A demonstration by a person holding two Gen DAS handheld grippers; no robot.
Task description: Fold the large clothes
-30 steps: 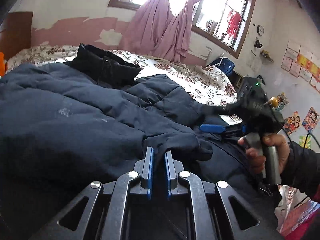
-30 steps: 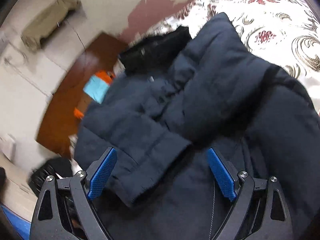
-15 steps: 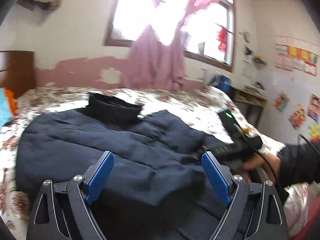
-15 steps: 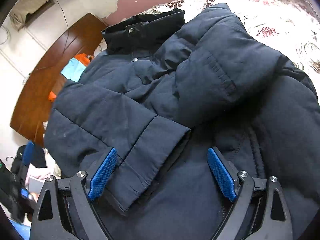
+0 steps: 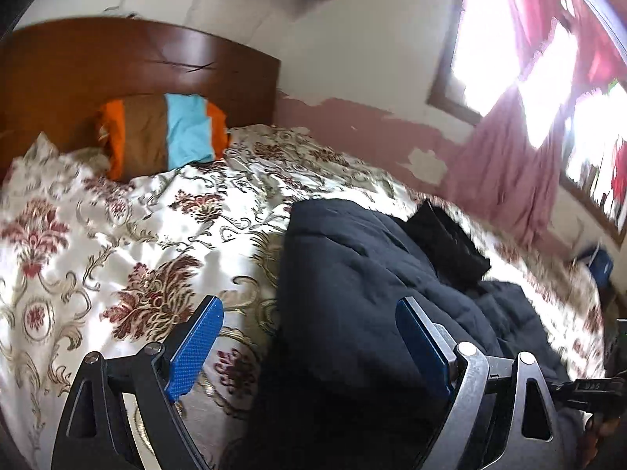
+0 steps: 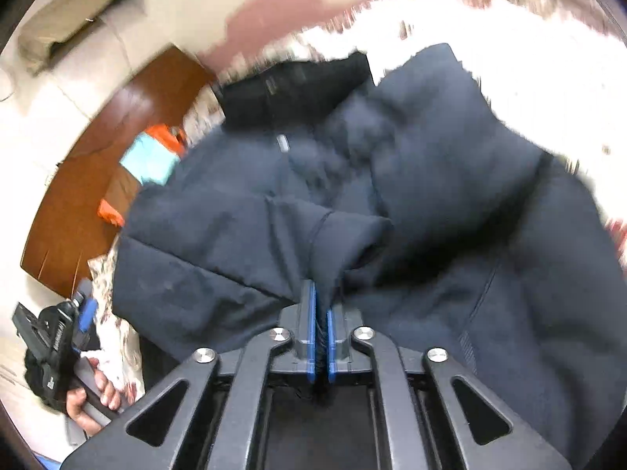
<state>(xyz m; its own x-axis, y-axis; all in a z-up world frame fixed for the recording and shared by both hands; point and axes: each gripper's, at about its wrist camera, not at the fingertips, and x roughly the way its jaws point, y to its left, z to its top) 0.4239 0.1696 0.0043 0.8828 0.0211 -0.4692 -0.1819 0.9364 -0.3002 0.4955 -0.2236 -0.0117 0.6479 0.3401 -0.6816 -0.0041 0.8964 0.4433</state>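
the jacket [image 5: 364,313] lies on the bedspread [image 5: 129,235], ahead of the right-hand finger [image 5: 421,342]; the pillow [image 5: 164,133] stands far beyond the left-hand finger, against the headboard [image 5: 117,58].

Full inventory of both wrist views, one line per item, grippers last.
jacket: 1, navy, puffy, on the bed, sleeves folded over its front
collar: 1, black, at the jacket's far end
bedspread: 1, white with red and gold floral print, under the jacket
pillow: 1, orange, brown and light blue stripes, against the headboard
headboard: 1, brown wood, at the bed's end
curtain: 1, pink, at the window
window: 1, brown frame, bright, right wall
left gripper: 1, black with blue pads, open, over the jacket's edge, holding nothing
right gripper: 1, black with blue pads, just closed, pinching jacket fabric near a sleeve cuff
hand: 1, holding the left gripper's handle
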